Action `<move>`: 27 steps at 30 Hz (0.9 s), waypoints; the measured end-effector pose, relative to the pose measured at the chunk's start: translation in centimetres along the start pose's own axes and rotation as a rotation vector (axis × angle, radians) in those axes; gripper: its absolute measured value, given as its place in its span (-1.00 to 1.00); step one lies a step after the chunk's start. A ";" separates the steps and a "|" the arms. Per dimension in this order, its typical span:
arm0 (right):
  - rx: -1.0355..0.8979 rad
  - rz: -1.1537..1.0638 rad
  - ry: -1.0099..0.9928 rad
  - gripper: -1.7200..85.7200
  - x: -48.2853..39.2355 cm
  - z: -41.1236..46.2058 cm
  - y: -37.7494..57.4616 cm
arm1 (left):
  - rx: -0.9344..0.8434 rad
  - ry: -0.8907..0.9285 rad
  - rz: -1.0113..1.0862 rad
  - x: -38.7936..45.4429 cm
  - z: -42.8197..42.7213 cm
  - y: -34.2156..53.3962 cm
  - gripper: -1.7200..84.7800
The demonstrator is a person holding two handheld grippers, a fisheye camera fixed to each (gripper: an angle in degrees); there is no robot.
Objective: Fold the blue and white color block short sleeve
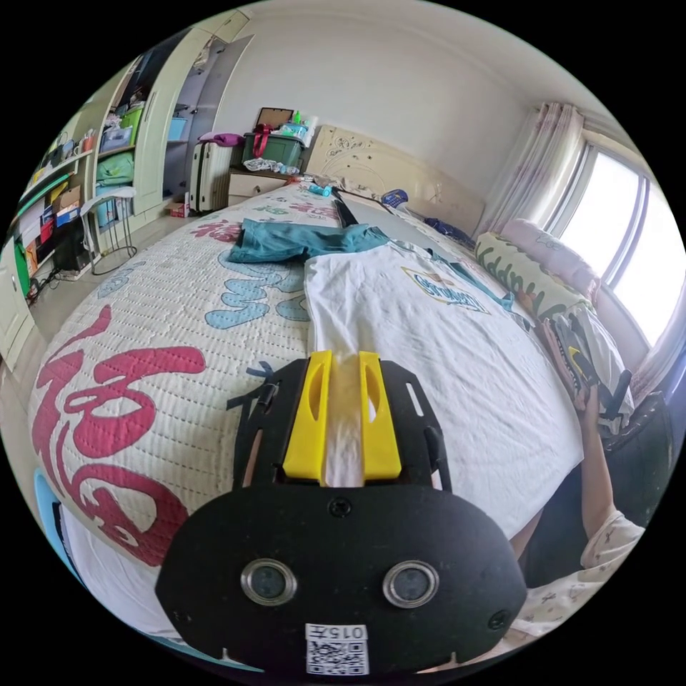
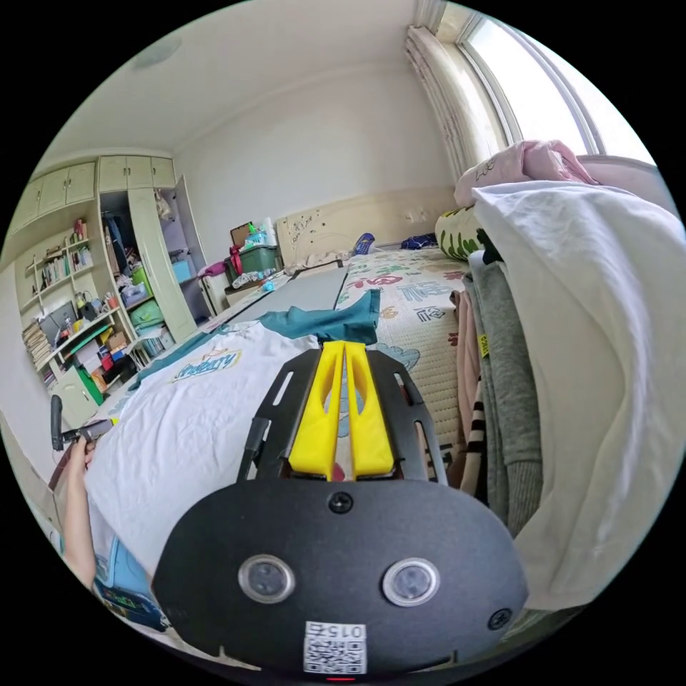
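The left gripper [image 1: 343,357] is pinching the white hem of the short sleeve [image 1: 429,343] lying on the bed [image 1: 143,343], while the right gripper [image 2: 344,350] is hovering with jaws nearly closed, empty, just past the garment's edge.

Left gripper [image 1: 343,357]: yellow fingers [image 1: 309,414] standing parted, white cloth lying in gap between them; whether fingers are pressing cloth, cannot tell. Right gripper [image 2: 344,346]: yellow fingers [image 2: 321,407] lying almost together, tips touching, nothing showing between them. Person's forearm [image 1: 597,464] showing at right edge of left gripper view, reaching up. In right gripper view, hand [image 2: 77,450] at left edge gripping dark handle of other gripper, forearm [image 2: 77,529] running down below it.
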State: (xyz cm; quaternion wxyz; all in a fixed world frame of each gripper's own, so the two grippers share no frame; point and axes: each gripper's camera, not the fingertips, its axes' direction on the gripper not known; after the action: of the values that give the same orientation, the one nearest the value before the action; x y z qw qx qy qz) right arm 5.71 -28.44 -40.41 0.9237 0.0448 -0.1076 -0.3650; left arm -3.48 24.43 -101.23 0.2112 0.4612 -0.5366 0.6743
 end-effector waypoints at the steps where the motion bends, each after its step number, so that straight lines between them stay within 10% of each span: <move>1: 0.001 0.003 0.006 -0.97 -0.1 0.1 -0.1 | 0.001 0.000 0.001 0.3 0.1 0.0 -0.80; 27: -0.039 0.061 -0.054 -0.90 2.6 -9.2 -0.7 | 0.119 0.311 -0.016 0.2 4.4 -2.0 -0.75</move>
State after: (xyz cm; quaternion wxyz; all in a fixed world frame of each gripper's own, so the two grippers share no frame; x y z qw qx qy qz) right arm 9.16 -30.71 -49.00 0.9318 0.0137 -0.1266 -0.3399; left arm -0.23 21.00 -99.99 0.2695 0.3671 -0.4529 0.7665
